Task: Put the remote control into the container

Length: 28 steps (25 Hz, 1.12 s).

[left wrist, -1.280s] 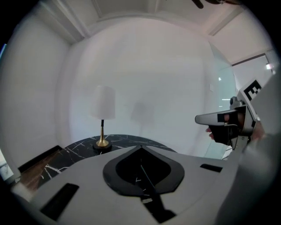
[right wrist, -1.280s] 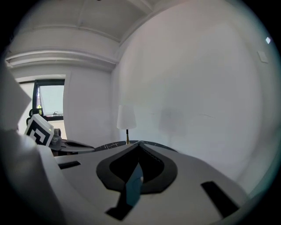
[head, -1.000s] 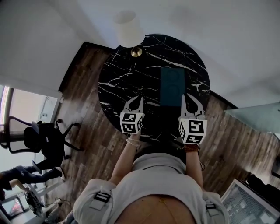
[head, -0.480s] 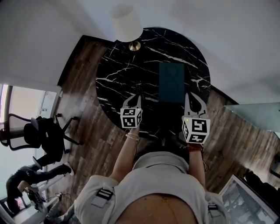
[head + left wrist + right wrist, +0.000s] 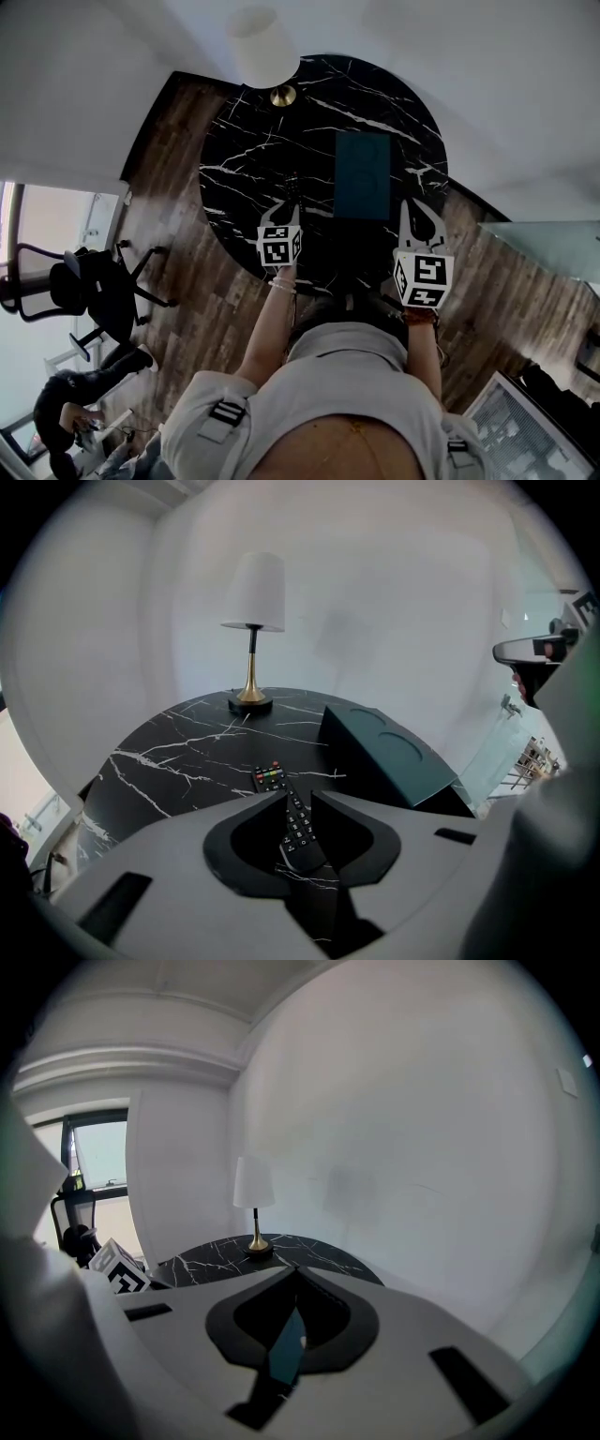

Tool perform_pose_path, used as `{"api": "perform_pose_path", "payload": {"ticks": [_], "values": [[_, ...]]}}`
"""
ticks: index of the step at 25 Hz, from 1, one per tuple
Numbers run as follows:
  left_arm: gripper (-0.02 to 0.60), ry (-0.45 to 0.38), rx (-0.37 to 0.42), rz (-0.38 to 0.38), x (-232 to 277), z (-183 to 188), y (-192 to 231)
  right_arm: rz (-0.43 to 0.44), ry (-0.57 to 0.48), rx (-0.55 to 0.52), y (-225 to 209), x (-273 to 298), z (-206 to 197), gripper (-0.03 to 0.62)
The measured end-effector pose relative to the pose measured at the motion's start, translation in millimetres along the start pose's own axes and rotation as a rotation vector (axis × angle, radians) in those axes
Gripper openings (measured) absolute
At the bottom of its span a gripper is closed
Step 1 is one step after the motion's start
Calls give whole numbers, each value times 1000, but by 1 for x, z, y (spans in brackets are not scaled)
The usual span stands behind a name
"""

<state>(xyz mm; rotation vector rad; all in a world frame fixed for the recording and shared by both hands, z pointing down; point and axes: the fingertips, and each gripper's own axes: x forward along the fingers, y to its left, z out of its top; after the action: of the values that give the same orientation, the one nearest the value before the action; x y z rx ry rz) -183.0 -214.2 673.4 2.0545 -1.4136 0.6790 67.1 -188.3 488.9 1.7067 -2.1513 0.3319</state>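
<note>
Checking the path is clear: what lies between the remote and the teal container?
Nothing: only bare marble table separates the remote from the container, as the left gripper view shows.

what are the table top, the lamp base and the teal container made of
Table top: polished black marble or a marble-look slab, white veins. Lamp base: shiny brass-coloured metal, probably. Container: matte dark teal, smooth flat faces; plastic or coated board, unclear which.
</note>
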Motion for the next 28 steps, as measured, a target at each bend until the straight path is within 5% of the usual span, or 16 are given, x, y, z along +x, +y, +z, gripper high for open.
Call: {"api": "perform_pose_path", "payload": {"ticks": [13, 28], "values": [[255, 107, 36, 72, 35, -22, 8, -15, 27, 9, -20, -2, -13, 11], [273, 190, 53, 74, 72, -30, 7, -55, 43, 34, -46, -5, -22, 11]]}}
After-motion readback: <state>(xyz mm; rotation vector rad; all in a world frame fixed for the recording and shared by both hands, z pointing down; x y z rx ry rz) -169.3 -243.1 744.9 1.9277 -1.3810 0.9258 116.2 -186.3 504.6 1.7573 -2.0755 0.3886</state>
